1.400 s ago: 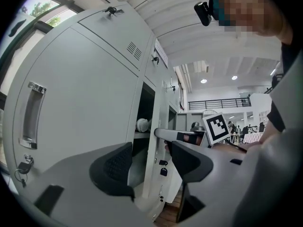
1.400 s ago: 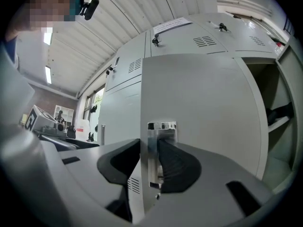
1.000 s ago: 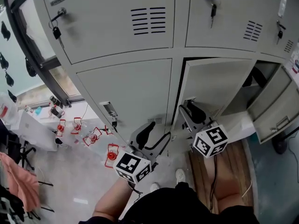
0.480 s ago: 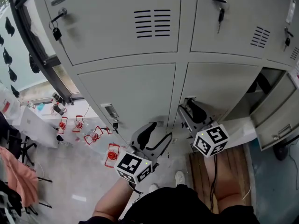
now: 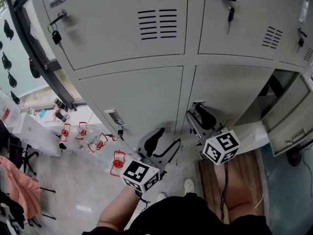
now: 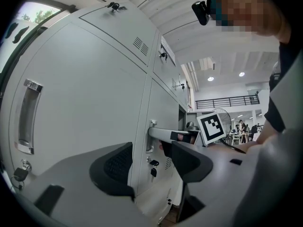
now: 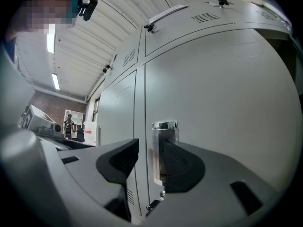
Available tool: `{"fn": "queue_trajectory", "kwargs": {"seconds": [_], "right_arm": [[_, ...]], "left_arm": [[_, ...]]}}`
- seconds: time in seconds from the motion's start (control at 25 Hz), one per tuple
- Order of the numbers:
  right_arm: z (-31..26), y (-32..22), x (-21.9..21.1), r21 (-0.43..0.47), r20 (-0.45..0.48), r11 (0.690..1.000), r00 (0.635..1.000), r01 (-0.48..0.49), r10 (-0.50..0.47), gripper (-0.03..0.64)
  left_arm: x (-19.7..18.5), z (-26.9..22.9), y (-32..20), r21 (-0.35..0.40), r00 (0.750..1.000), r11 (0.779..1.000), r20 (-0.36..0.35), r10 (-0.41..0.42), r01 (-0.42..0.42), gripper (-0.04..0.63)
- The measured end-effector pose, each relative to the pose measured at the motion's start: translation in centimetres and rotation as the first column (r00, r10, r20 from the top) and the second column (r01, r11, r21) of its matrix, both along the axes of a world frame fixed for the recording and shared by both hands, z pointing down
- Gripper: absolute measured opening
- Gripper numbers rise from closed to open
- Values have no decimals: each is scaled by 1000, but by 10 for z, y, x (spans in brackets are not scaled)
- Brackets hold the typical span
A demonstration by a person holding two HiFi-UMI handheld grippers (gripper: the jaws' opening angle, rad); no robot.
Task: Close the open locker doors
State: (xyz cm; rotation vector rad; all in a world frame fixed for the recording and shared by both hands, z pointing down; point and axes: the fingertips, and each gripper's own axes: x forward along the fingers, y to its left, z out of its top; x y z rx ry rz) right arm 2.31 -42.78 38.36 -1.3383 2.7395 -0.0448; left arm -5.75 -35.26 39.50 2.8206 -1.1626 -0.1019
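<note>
The lower middle locker door [image 5: 230, 92] lies flush in the grey bank. My right gripper [image 5: 200, 114] is at that door's left edge. In the right gripper view its chrome handle [image 7: 164, 145] stands between the jaws of the right gripper [image 7: 149, 161], against the right pad [image 7: 182, 167], with a gap to the left pad; the jaws are open. My left gripper [image 5: 164, 143] hangs open and empty before the lower left door [image 5: 142, 94]. The left gripper [image 6: 151, 161] looks along both doors toward the right gripper's marker cube [image 6: 211, 126]. At far right a lower door [image 5: 289, 124] stands swung open.
The lower left door carries a handle [image 5: 114, 116] with keys [image 5: 119, 129] hanging under it. Upper doors are closed, with keys [image 5: 230, 13] in the locks. Red items [image 5: 80, 131] lie on the floor at left. A wooden board [image 5: 234, 173] lies by the person's shoe [image 5: 188, 184].
The lower middle door, ajar with a dark gap along its top a second ago, has swung flush. Both grippers stay almost where they were.
</note>
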Motion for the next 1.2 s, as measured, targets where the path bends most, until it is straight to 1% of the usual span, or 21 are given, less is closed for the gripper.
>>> {"fn": "queue_trajectory", "kwargs": {"seconds": [0.4,0.68,0.96,1.08,1.2], "right_arm": [[6,5,7,-19,1,1000,1000,-21,21,169],[9,15,22,-30,16,997,998,-66,67,195],[13,39,51,-33,20,986,987,-161,161,209],[14,55,68,-32,23,975,975,-219,219,213],[17,75,89,-34,20,959,959,-282,283,222]], "left_arm": [[4,3,3,-8,1000,999,-1,31,-31,276],[14,4,8,-10,997,997,2,79,-79,276],[36,6,23,-9,984,984,9,176,-176,276],[49,7,32,-9,972,972,12,234,-234,276],[68,9,43,-11,953,953,13,302,-302,276]]}}
